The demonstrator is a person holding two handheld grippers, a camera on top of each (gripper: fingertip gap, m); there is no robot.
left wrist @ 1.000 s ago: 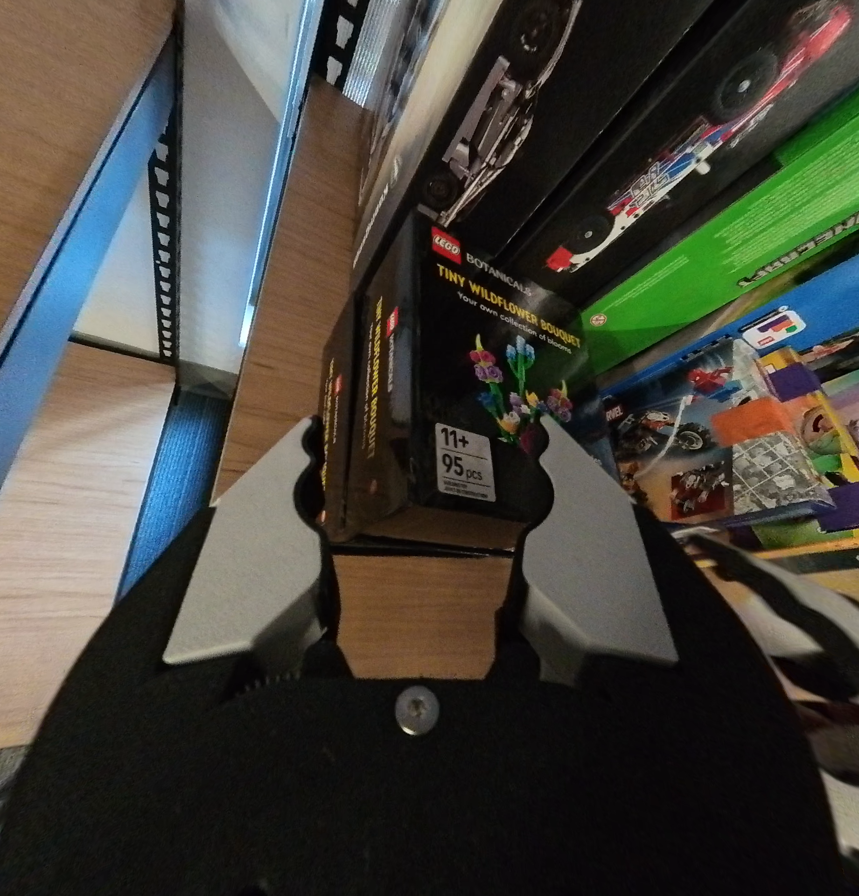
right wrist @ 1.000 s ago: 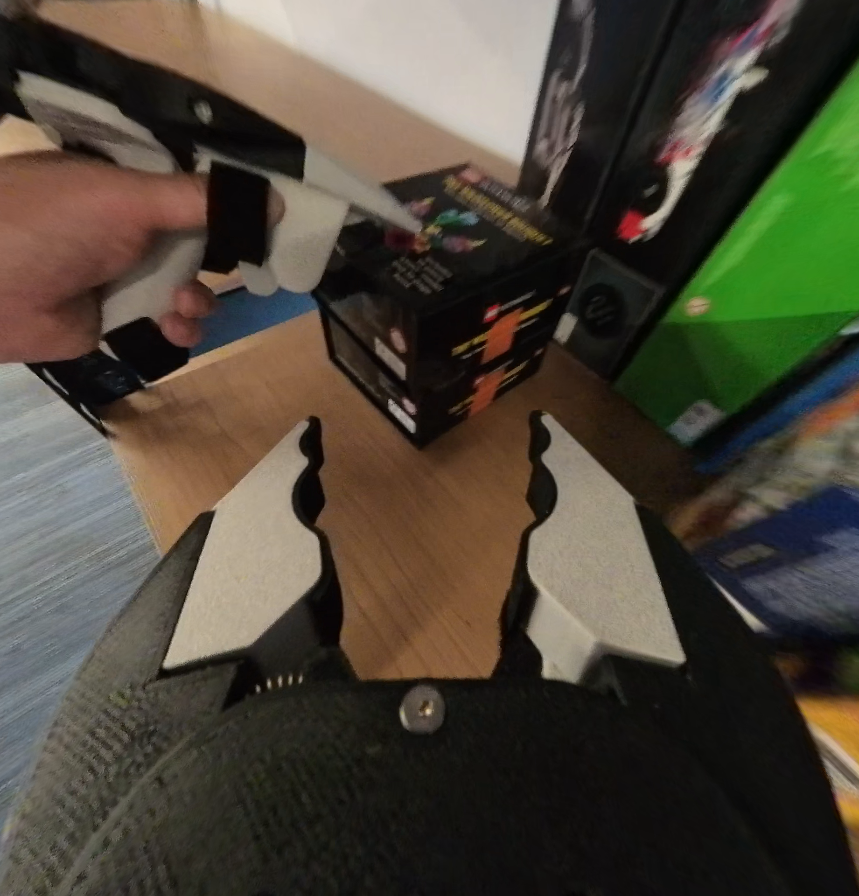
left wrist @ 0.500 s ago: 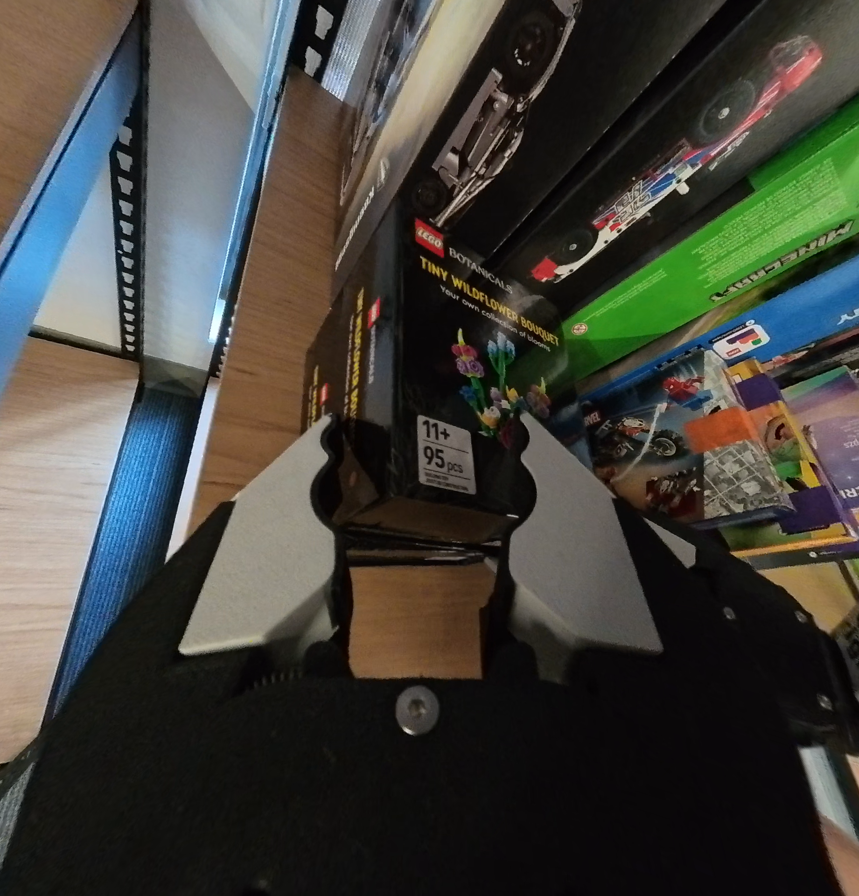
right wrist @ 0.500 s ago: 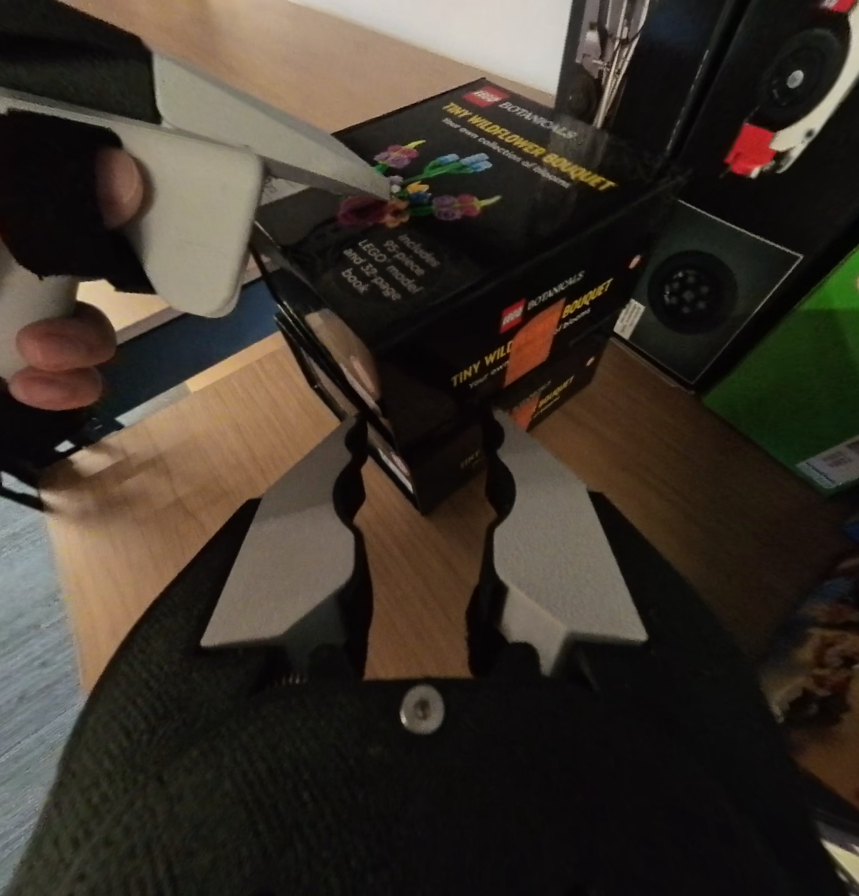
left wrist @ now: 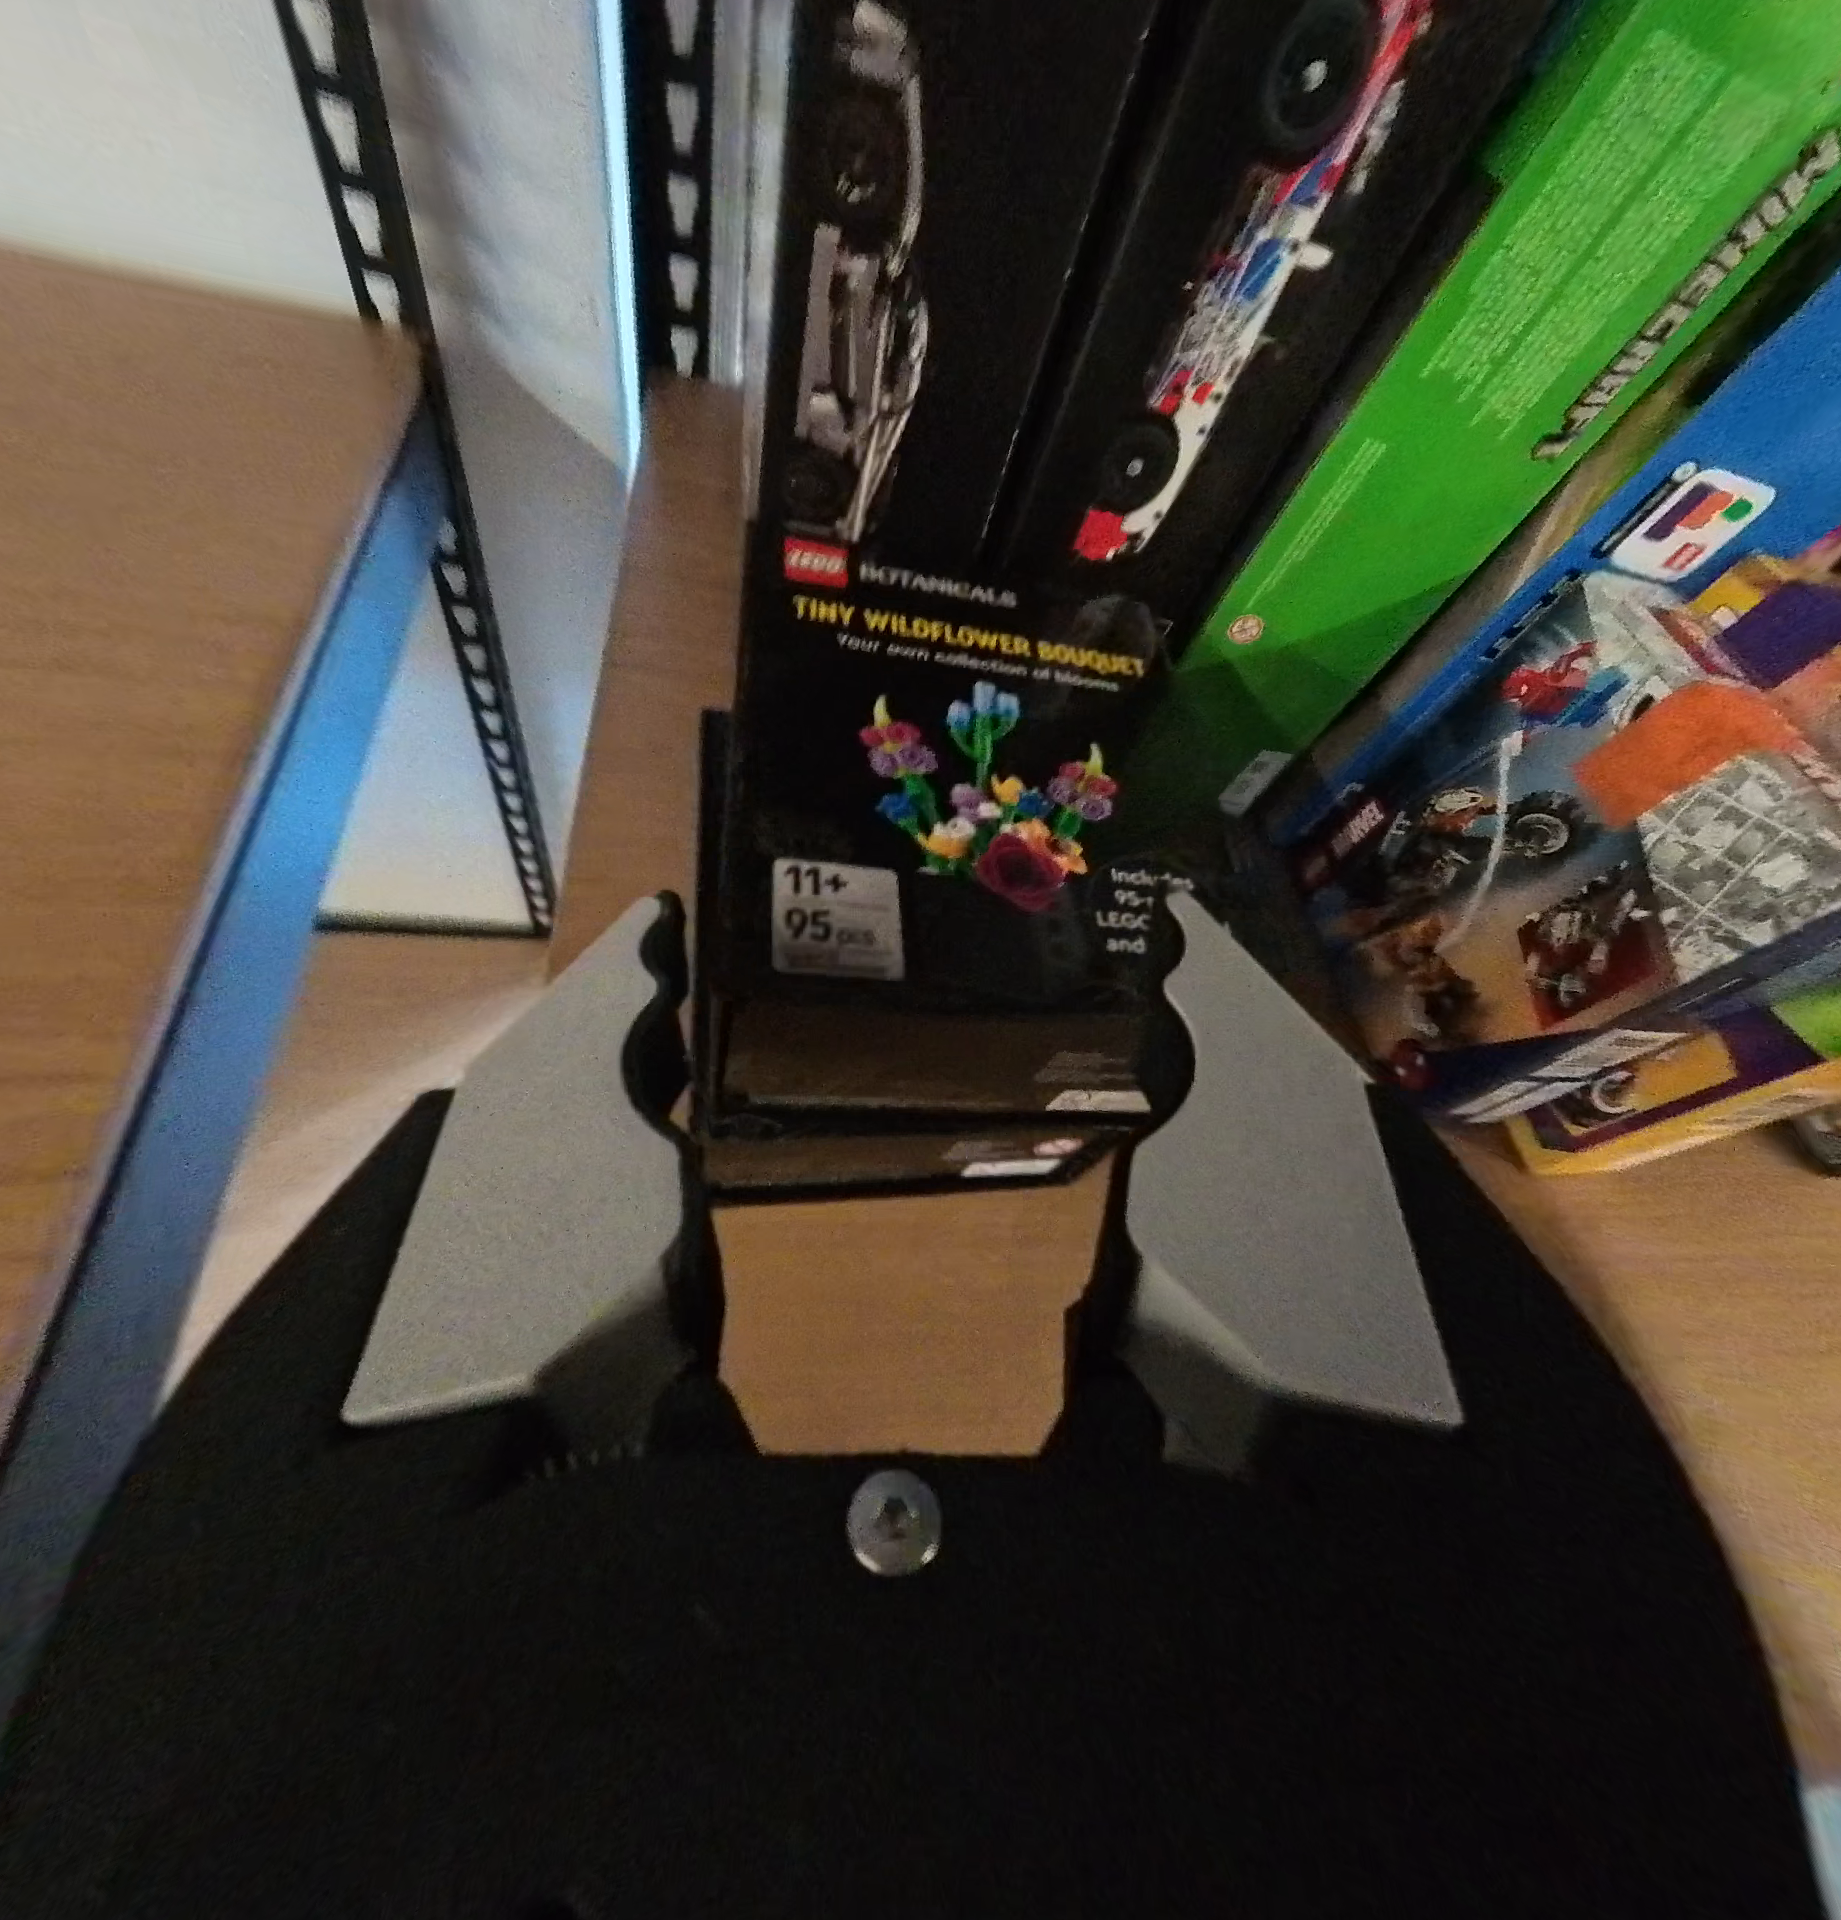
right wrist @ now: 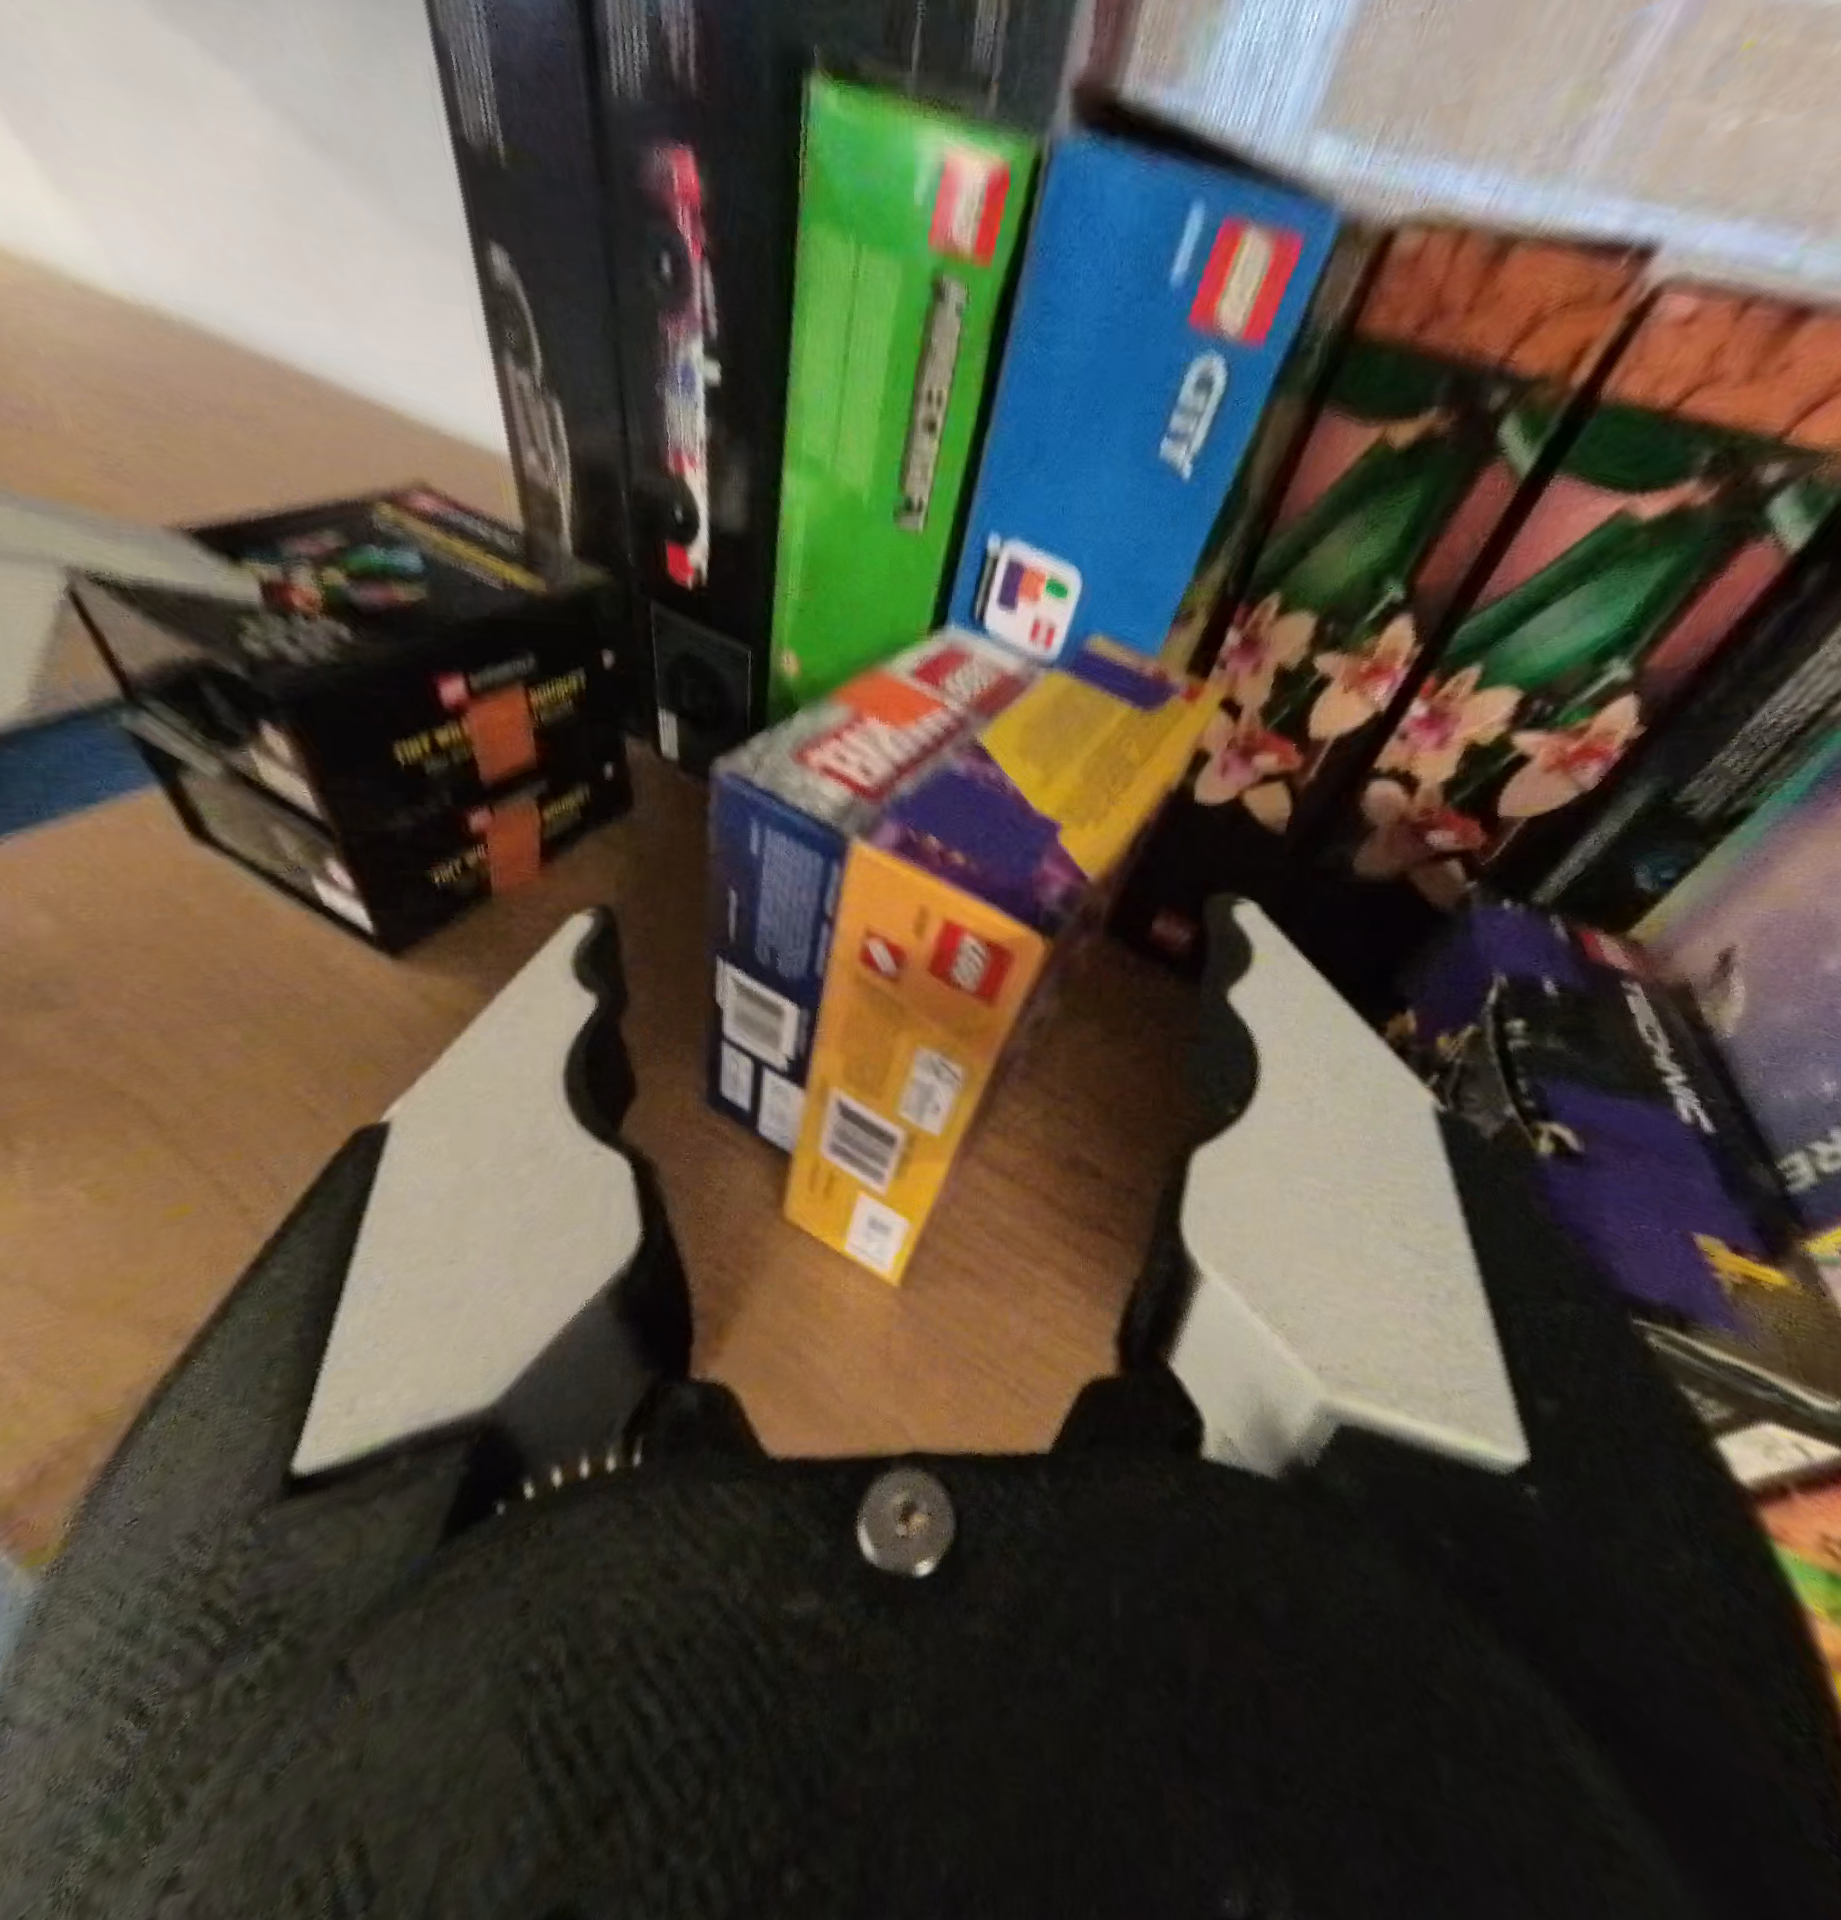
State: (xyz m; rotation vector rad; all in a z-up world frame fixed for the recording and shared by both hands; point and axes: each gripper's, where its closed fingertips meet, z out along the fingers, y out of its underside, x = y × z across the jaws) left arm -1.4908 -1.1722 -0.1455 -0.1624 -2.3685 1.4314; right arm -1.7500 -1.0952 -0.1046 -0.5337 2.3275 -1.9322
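Observation:
Two black flower-picture boxes lie stacked on the wooden shelf (left wrist: 885, 1330). My left gripper (left wrist: 921, 914) has its fingers pressed against both sides of the top box (left wrist: 947, 790), which sits slightly askew on the lower box (left wrist: 895, 1153). The stack also shows in the right wrist view (right wrist: 376, 665), with a left finger (right wrist: 116, 551) over it. My right gripper (right wrist: 911, 925) is wide open and empty. It points at a blue box (right wrist: 765, 935) and a yellow box (right wrist: 916, 1039) standing side by side just beyond its fingertips.
Tall black car boxes (left wrist: 999, 260), a green box (left wrist: 1518, 312) and a blue box (right wrist: 1134, 416) stand upright behind. Orchid boxes (right wrist: 1415, 623) and a purple box (right wrist: 1570, 1091) fill the right. A comic-picture box (left wrist: 1622, 883) lies flat. A black shelf upright (left wrist: 459, 582) stands left.
My left gripper moved forward so the top black box sits between its fingers. My right gripper opened wide and swung right, from the black boxes to the blue and yellow boxes.

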